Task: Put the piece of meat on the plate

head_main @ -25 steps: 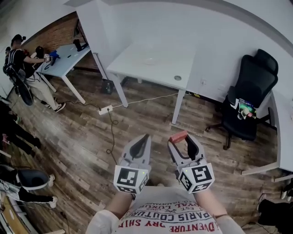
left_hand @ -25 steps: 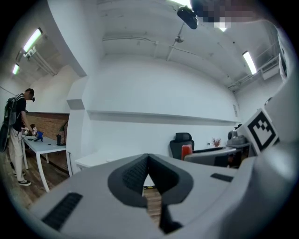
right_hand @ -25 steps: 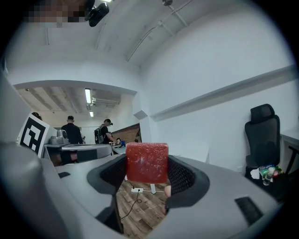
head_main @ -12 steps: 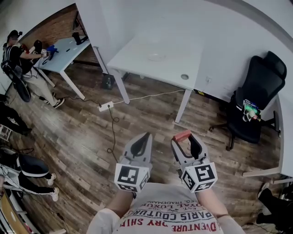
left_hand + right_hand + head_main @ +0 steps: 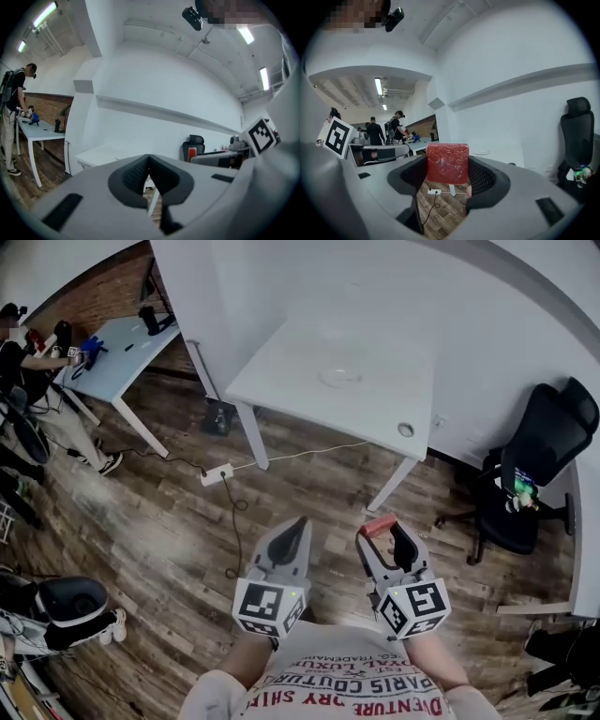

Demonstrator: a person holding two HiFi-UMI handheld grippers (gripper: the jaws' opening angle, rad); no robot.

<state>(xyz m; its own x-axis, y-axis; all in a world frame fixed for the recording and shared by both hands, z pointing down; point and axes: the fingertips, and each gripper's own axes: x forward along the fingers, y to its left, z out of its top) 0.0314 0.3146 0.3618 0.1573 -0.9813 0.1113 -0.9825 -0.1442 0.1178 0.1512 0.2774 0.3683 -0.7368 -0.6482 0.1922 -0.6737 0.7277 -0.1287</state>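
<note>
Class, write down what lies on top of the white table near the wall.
On the white table lies a pale plate, with a round cable hole near one corner. Nothing covers the tabletop in the head view; whether the plate holds anything is too faint to tell.

Left tongs (image 5: 149,158) closed, empty; white table (image 5: 97,152) ahead

Red piece of meat (image 5: 447,163); white plate (image 5: 339,378), white table (image 5: 291,348); brown wood floor (image 5: 169,512).
</note>
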